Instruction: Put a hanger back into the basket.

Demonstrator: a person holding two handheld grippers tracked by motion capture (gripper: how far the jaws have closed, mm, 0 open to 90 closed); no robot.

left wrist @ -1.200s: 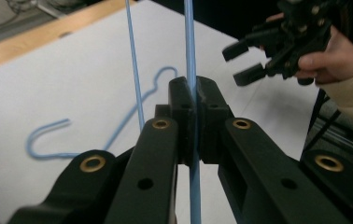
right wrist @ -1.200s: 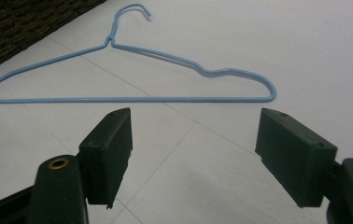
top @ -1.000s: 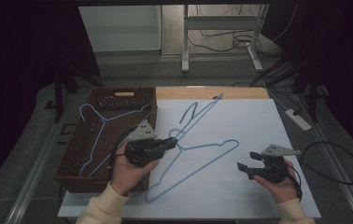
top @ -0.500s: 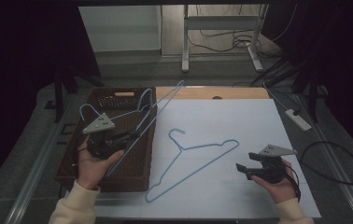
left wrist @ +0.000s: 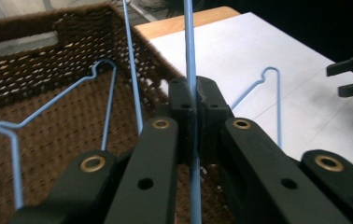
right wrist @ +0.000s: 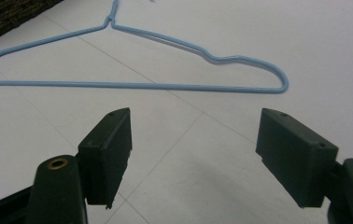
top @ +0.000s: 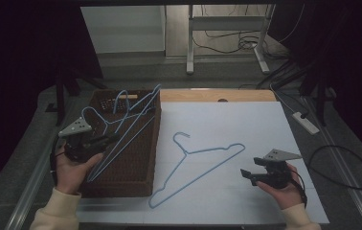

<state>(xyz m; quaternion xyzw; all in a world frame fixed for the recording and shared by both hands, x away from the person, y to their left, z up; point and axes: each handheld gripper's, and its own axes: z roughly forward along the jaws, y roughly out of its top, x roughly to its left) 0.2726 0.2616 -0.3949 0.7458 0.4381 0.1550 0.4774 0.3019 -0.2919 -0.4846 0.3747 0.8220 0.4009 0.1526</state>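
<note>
Brown wicker basket (top: 136, 177) at the left of the surface (top: 246, 120), one blue wire hanger (left wrist: 48, 107) already lying inside. Left gripper (top: 103, 140) over it, fingers (left wrist: 184, 112) pinching a second blue hanger (top: 132, 120) by its wire, tilted across the rim, likely for lowering in. Third hanger (top: 203, 160) flat on the white sheet, mid-surface. Right gripper (top: 244, 173) beside it, fingers (right wrist: 111, 140) spread, holding nothing, apparently waiting for it.

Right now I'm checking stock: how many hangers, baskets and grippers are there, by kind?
Blue wire hangers: 3 (one in the basket, one held over it, one on the table)
Wicker basket: 1
Grippers: 2 (left gripper, right gripper)
Total: 6
</note>
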